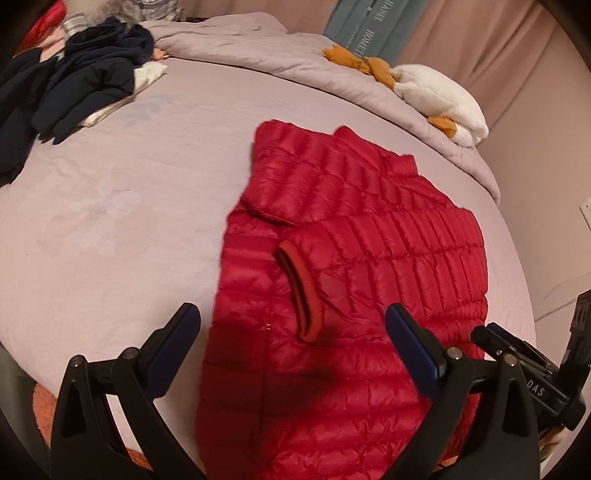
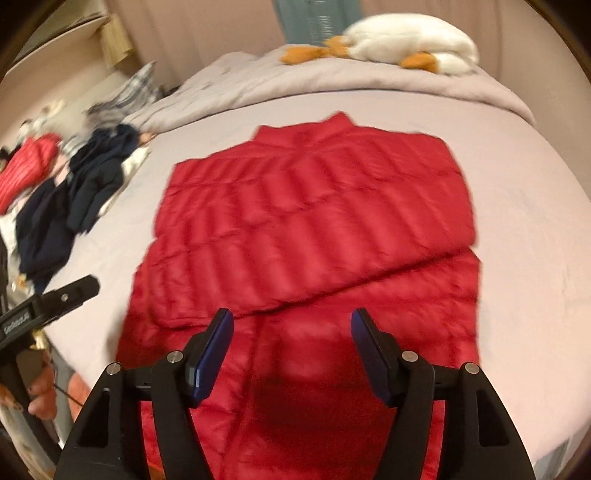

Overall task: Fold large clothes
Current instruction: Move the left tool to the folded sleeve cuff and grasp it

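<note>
One red puffer jacket (image 2: 314,229) on the bed (image 2: 517,206), frame centre.
The left gripper (image 1: 291,325) and the right gripper (image 2: 291,325) both gape wide and empty; one dark clothes pile (image 1: 85,77) lies upper left.

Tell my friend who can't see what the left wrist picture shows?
A red puffy jacket lies partly folded on a pale bed. The open left gripper hovers over its near end, holding nothing. Dark clothes are piled far left.

A teal cloth (image 1: 364,27) hanging far beyond the left tool reads "HOME"; the device (image 1: 539,384) at its right shows "DAS".
</note>
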